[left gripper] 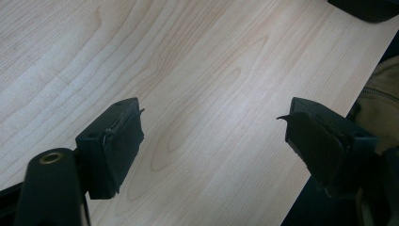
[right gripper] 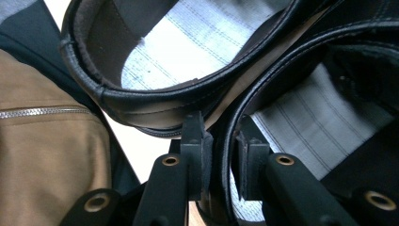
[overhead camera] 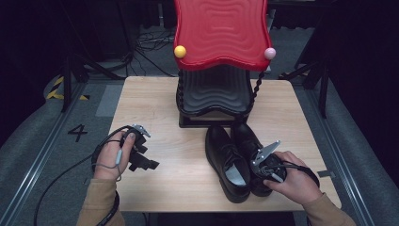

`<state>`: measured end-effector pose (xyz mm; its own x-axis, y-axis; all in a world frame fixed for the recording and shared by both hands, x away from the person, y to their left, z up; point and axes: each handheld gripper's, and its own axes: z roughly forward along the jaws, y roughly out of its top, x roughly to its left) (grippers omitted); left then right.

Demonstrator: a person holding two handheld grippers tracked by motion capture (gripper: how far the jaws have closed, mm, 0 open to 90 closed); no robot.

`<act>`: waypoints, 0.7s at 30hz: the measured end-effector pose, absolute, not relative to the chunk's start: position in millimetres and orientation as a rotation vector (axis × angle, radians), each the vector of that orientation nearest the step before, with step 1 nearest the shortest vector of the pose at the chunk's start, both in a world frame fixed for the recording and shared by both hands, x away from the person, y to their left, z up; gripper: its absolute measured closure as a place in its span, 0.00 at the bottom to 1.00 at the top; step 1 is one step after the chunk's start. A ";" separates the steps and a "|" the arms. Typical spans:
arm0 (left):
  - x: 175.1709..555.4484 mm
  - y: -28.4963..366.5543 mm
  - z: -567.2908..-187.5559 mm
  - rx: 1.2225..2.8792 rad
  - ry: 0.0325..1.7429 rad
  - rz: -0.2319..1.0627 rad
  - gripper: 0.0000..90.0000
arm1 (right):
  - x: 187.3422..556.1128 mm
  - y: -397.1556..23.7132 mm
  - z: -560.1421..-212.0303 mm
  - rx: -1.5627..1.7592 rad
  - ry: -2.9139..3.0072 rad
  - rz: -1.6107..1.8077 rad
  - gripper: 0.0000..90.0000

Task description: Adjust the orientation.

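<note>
Right gripper [right gripper: 221, 165] sits at the lower middle of its own view, fingers [right gripper: 194, 155] clamped on the heel collar of the right-hand shoe [right gripper: 329, 117]; the other shoe [right gripper: 155, 101] lies just beside it, upper left of that frame; tan sleeve [right gripper: 51, 160] at far left; high view puts the pair of black shoes [overhead camera: 233, 160] on the wooden surface [overhead camera: 179, 169] at lower centre-right, toes toward the red-and-black rack [overhead camera: 220, 33] at top centre; left gripper [left gripper: 211, 141] idle, fingers [left gripper: 115, 141] wide apart over bare wood, holding nothing; progress, as judged: grip secured, shoe not yet lifted; carrying it to the rack and handling its mate remain.
</note>
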<state>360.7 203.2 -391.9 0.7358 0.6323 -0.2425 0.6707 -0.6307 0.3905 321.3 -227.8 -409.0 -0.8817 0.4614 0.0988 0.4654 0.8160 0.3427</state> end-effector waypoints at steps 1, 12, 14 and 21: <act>360.7 203.7 -391.9 2.474 0.996 -0.110 0.22 | 321.7 -228.0 -408.8 -0.765 -2.979 -0.564 0.86; 362.2 201.7 -391.9 2.477 0.990 -0.113 0.22 | 321.7 -232.1 -409.2 -0.833 -2.929 -0.598 0.78; 362.6 201.5 -392.2 2.479 0.990 -0.113 0.22 | 321.5 -233.8 -408.0 -0.846 -2.911 -0.605 0.76; 361.7 201.4 -392.8 2.475 1.003 -0.100 0.21 | 321.9 -242.7 -398.5 -0.969 -2.835 -0.687 0.67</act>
